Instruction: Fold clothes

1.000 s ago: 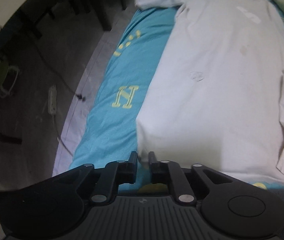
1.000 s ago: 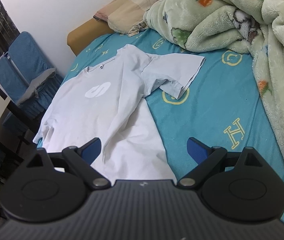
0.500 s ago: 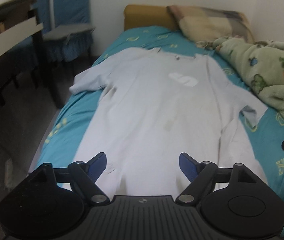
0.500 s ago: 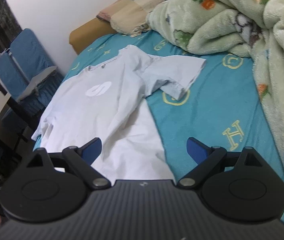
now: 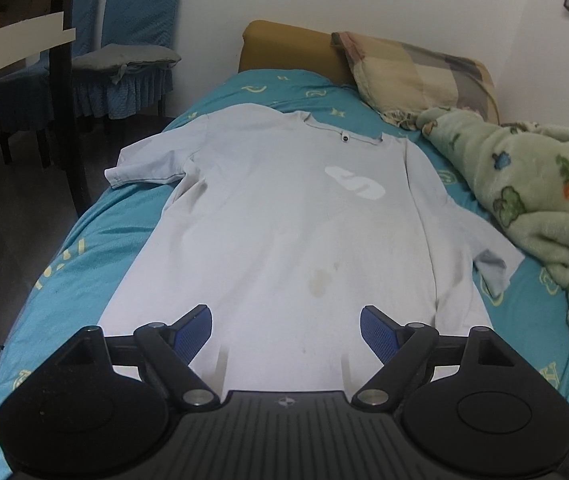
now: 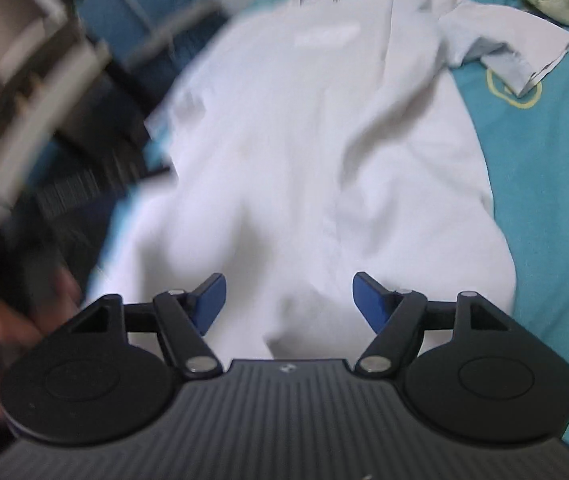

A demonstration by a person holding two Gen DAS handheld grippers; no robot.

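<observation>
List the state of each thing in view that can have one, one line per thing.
T-shirt: spread flat, face up, unfolded, lightly stained.
Right sleeve: cuff turned over on itself.
Left gripper: open, empty, over the hem.
Right gripper: open, empty, view blurred.
Blanket: bunched up beside the shirt.
Pillow: lying at the head of the bed.

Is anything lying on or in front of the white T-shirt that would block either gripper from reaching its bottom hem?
Nothing visible does. The white T-shirt lies flat on the bed sheet, with both the left gripper and right gripper open directly over its hem. The green blanket sits off to the side.
</observation>
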